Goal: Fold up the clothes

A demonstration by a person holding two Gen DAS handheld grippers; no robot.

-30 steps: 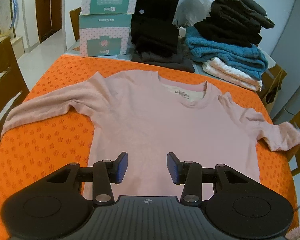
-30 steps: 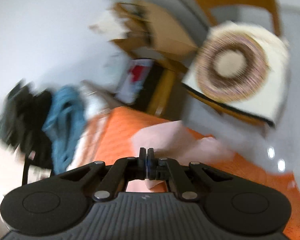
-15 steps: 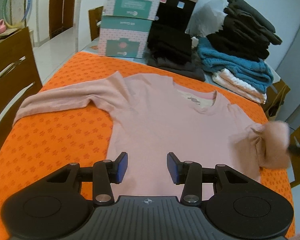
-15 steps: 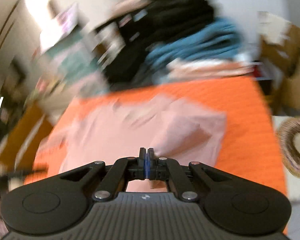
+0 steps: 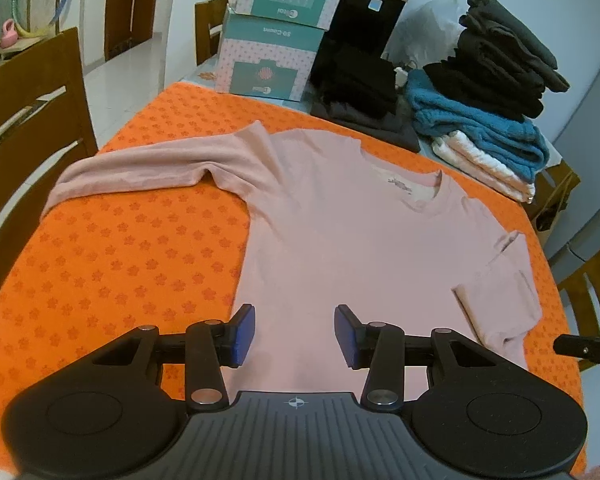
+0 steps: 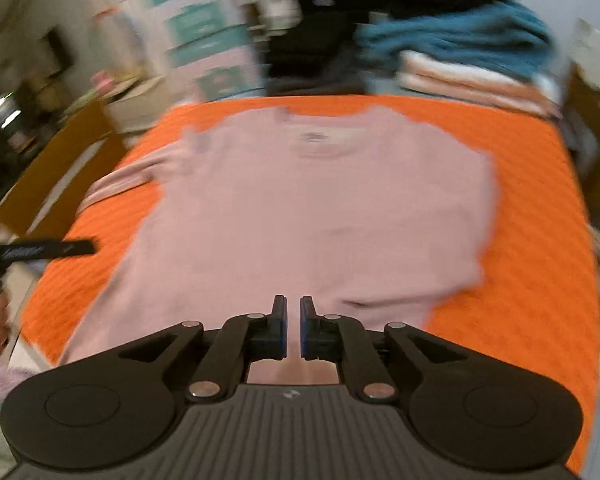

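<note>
A pink long-sleeved shirt [image 5: 360, 232] lies flat, neck away from me, on an orange tablecloth [image 5: 120, 260]. One sleeve [image 5: 140, 172] stretches out to the left. The other sleeve [image 5: 504, 280] is folded in over the shirt's right side. Above the hem my left gripper [image 5: 295, 334] stands wide open with nothing between its blue pads. The right wrist view is blurred; there the shirt [image 6: 308, 200] fills the table, and my right gripper [image 6: 293, 328] hovers over the hem with its jaws a narrow gap apart and nothing in them. Its tip [image 5: 584, 350] shows at the table's right edge.
Stacked teal-and-white boxes [image 5: 276, 40], a pile of black clothes [image 5: 360, 80] and a tall stack of folded dark, blue and white garments [image 5: 488, 92] line the far edge. Wooden chairs stand at the left [image 5: 28, 112] and right [image 5: 596, 264].
My right gripper swung the right sleeve inward over the shirt and let it go; its jaws, shut before, now stand slightly apart. The left gripper stayed open above the hem.
</note>
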